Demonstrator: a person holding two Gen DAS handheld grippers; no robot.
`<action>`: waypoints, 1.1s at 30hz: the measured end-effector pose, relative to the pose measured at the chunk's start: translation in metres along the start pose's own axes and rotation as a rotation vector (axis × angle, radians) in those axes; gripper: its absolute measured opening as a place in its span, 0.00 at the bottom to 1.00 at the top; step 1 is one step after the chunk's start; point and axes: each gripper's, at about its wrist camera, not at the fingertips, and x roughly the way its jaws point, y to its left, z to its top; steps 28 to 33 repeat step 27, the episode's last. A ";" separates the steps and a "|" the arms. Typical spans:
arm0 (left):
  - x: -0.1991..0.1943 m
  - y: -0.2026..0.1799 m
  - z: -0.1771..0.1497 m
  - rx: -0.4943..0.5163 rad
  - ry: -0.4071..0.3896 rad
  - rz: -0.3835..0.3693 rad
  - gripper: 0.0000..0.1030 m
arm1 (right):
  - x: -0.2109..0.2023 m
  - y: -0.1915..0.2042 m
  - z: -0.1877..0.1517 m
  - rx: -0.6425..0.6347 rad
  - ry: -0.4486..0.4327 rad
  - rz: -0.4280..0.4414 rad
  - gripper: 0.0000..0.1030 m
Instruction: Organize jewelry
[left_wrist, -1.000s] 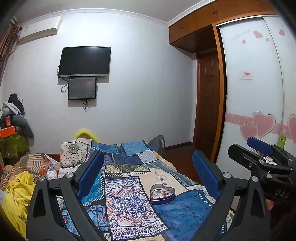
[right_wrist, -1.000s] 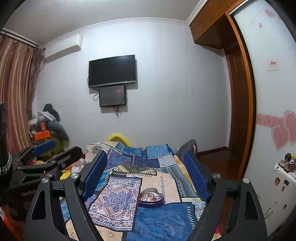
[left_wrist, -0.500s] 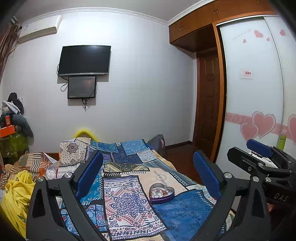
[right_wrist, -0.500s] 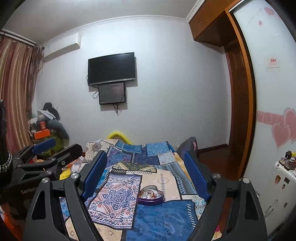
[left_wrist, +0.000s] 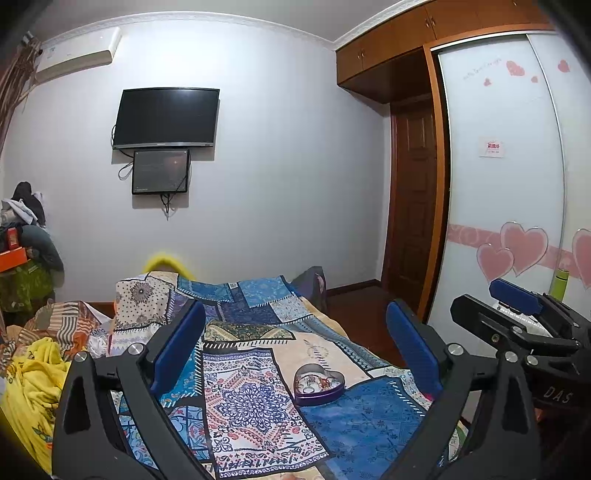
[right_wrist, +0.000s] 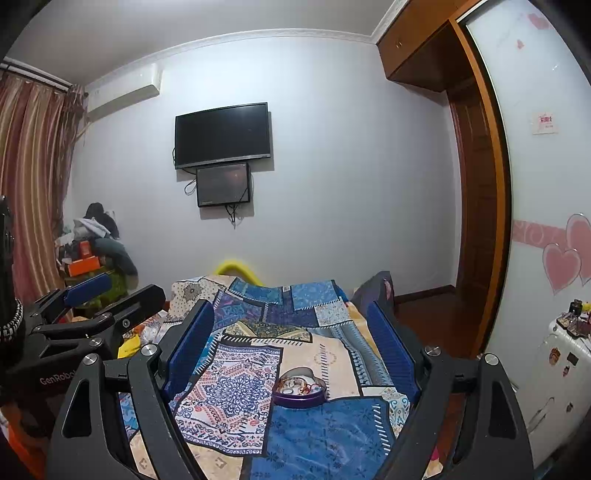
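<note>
1. Ahead of both grippers, on the patchwork bedspread (left_wrist: 236, 398), sits a heart-shaped purple tin (left_wrist: 319, 384), lid off, with small jewelry pieces (right_wrist: 298, 386) heaped inside; individual pieces too small to identify.
2. Left gripper (left_wrist: 295, 354): blue-padded fingers spread wide apart, nothing between them. The tin lies beyond the fingertips, within the gap and nearer the right-hand finger, not touching either.
3. Right gripper (right_wrist: 291, 343): fingers likewise spread wide, holding nothing. The tin lies beyond its fingertips, roughly centred in the gap, no contact.
4. The two tools are held side by side above the near end of the bed; each shows at the edge of the other's camera view.
5. Far beyond the fingertips, on the wall: a dark television (left_wrist: 166, 118) with a smaller screen (left_wrist: 160, 171) just below it.
6. To the right of the right gripper: a wardrobe sliding door (left_wrist: 498, 184) with pink heart decals.
7. To the left of the left gripper: crumpled yellow cloth (left_wrist: 33, 384) beside the bedspread.
</note>
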 end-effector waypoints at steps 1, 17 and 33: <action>0.000 0.000 0.000 -0.002 0.002 -0.003 0.96 | 0.000 0.000 0.000 0.000 0.001 0.001 0.80; 0.003 0.001 -0.002 -0.011 0.011 -0.004 0.98 | 0.003 -0.003 0.000 0.009 0.005 -0.001 0.80; 0.013 0.005 -0.006 -0.008 0.028 0.002 0.98 | 0.010 -0.005 -0.003 0.017 0.018 -0.004 0.80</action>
